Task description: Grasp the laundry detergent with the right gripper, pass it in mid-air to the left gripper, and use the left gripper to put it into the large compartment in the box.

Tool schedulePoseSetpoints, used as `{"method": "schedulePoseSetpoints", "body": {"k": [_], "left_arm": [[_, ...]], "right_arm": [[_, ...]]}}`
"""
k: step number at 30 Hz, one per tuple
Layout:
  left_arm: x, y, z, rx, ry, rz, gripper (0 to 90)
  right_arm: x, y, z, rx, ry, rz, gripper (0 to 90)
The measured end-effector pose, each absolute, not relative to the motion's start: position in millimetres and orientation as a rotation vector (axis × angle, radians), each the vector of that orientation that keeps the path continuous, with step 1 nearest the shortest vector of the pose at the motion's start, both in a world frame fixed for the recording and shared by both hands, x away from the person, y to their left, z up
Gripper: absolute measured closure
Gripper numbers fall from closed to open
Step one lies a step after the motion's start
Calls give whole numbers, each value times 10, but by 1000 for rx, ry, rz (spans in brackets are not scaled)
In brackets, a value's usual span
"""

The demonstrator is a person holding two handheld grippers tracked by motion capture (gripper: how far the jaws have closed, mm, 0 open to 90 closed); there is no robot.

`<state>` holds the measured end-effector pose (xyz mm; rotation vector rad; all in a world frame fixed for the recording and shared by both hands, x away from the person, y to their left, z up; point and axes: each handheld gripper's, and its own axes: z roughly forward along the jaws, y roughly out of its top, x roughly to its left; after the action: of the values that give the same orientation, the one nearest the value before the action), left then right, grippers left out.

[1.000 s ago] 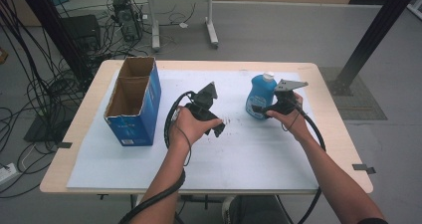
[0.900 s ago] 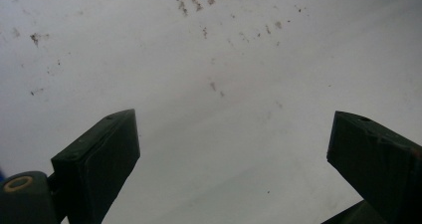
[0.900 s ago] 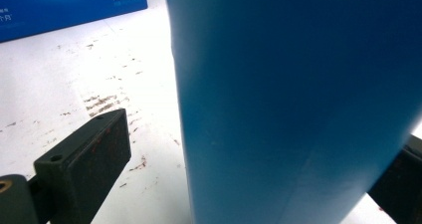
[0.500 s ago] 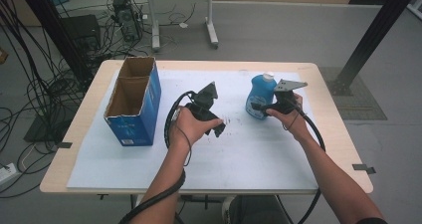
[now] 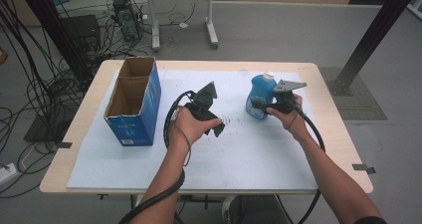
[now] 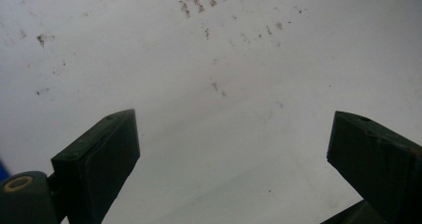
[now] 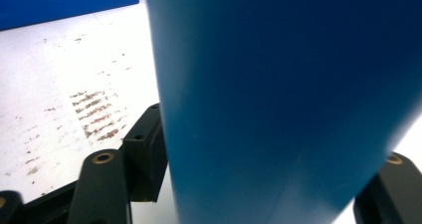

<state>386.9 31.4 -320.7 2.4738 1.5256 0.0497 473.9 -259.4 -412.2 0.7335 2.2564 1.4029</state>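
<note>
Closing your right tool (image 5: pixel 260 104) on the upright blue bottle (image 5: pixel 261 97), jaws just now pressing its sides, well right of the blue box (image 5: pixel 133 100); your left tool (image 5: pixel 217 129) gapes wide, empty, between them over the tabletop (image 5: pixel 249 154).

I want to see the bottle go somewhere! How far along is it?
Done: the right tool has just been closing around the blue bottle, which stands upright on the table. In hand: that grip. Left: lifting it, perhaps toward the open box.
</note>
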Motion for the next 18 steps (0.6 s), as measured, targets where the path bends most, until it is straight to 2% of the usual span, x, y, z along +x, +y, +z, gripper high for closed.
{"method": "schedulePoseSetpoints", "body": {"k": [2, 18], "left_arm": [[3869, 313, -3206, 2469, 1525, 55, 69], [3864, 313, -3184, 2471, 1521, 62, 69]], "right_arm": [[4744, -2606, -4123, 735, 2253, 1401, 399], [4747, -2608, -4120, 741, 2256, 1400, 410]]}}
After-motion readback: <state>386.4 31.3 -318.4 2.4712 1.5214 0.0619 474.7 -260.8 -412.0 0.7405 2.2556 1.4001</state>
